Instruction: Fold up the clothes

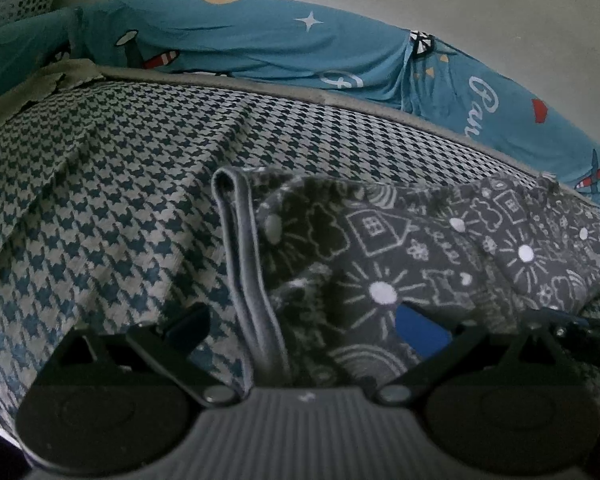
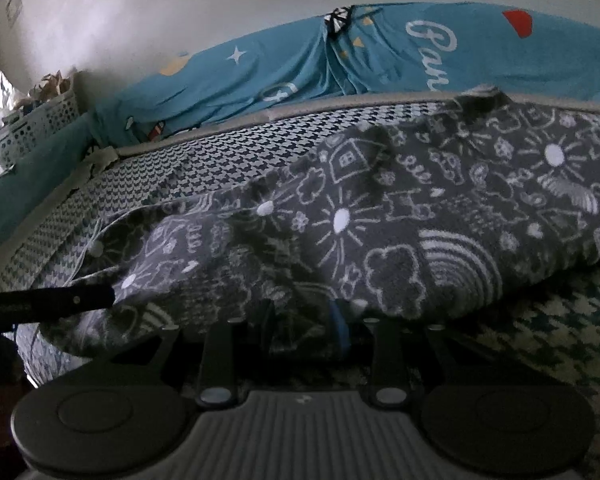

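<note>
A dark grey garment with white doodle print [image 1: 400,248] lies on a houndstooth bed cover [image 1: 100,200]; its plain grey band [image 1: 240,248] runs toward the camera. My left gripper [image 1: 308,324] stands wide open, and the banded edge lies loose between its black finger and its blue pad [image 1: 420,330]. In the right wrist view the same garment [image 2: 380,208] is bunched and raised over my right gripper [image 2: 304,332]. Its jaws stand narrow with fabric between them, and the tips are hidden under cloth. One of the left gripper's fingers [image 2: 60,300] reaches in under the garment's left end.
Teal bedding with stars and planes [image 1: 260,40] is heaped along the pale wall behind the bed. A white perforated basket [image 2: 32,128] stands at the far left corner. The bed's grey piped edge [image 1: 260,84] runs across the back.
</note>
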`<action>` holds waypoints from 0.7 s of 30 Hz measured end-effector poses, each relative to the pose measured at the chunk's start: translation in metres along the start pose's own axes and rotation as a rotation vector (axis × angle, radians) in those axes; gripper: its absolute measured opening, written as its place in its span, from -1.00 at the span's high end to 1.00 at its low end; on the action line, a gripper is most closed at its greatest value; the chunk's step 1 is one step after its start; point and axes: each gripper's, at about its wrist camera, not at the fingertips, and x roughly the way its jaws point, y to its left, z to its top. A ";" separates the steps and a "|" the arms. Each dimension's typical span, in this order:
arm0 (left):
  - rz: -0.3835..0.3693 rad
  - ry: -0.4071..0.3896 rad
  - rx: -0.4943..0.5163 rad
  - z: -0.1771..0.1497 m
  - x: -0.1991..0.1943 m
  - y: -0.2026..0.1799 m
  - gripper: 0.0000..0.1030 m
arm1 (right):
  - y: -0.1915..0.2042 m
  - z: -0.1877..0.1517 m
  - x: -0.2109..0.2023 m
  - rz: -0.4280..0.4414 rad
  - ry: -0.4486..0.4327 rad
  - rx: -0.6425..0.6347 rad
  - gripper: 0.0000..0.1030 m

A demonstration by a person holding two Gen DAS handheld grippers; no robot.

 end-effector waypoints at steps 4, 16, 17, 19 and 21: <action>0.008 0.004 -0.005 0.000 0.000 0.003 -0.99 | 0.008 0.000 -0.009 -0.014 -0.030 -0.014 0.34; 0.055 0.052 -0.036 0.000 0.008 0.009 -0.99 | 0.055 -0.008 -0.020 0.107 -0.069 -0.194 0.32; 0.057 0.054 -0.034 0.000 0.008 0.008 -0.99 | 0.058 -0.010 -0.020 0.110 -0.066 -0.211 0.32; 0.062 0.058 -0.029 0.000 0.009 0.008 -0.99 | 0.062 -0.012 -0.020 0.118 -0.058 -0.230 0.32; 0.067 0.063 -0.027 0.000 0.010 0.007 -0.99 | 0.065 -0.014 -0.020 0.125 -0.051 -0.236 0.31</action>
